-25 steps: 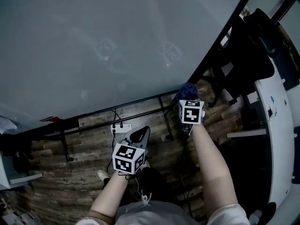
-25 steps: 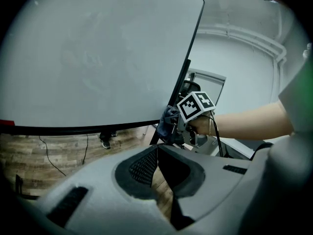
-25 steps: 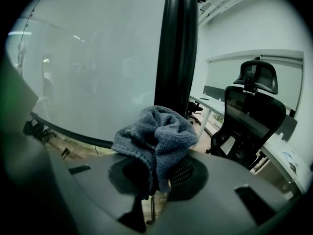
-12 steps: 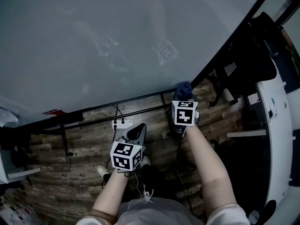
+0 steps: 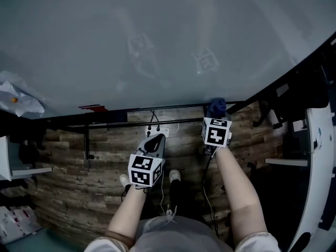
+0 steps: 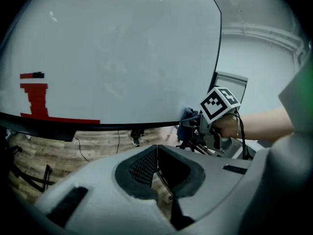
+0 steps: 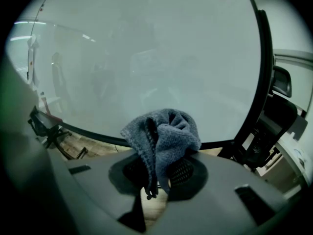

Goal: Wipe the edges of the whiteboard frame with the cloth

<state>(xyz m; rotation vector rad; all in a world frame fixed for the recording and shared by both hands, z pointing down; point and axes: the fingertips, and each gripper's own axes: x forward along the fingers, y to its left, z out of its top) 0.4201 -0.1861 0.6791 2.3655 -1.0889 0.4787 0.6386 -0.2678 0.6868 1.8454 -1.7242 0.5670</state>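
Observation:
The whiteboard [image 5: 157,35] fills the upper head view, with its black frame [image 5: 178,109] running along the bottom and up the right side. My right gripper [image 5: 215,115] is shut on a blue-grey cloth [image 5: 216,105], which sits against the bottom frame edge just left of the lower right corner. In the right gripper view the cloth [image 7: 164,133] bunches between the jaws of the right gripper [image 7: 157,173], in front of the frame [image 7: 93,133]. My left gripper [image 5: 153,142] hangs lower over the floor, apart from the board. Its jaws are shut on nothing [image 6: 157,158].
A white power strip [image 5: 157,130] and cables lie on the wood-pattern floor under the board. The board's black stand legs [image 5: 86,140] are at the left. A black chair [image 5: 315,88] and a white desk [image 5: 320,156] crowd the right. Crumpled plastic [image 5: 18,96] sits at the left.
The head view has swung, so the board's bottom edge now lies nearly level. The right gripper with the cloth has shifted slightly left from the corner along the bottom frame. The left gripper stays low.

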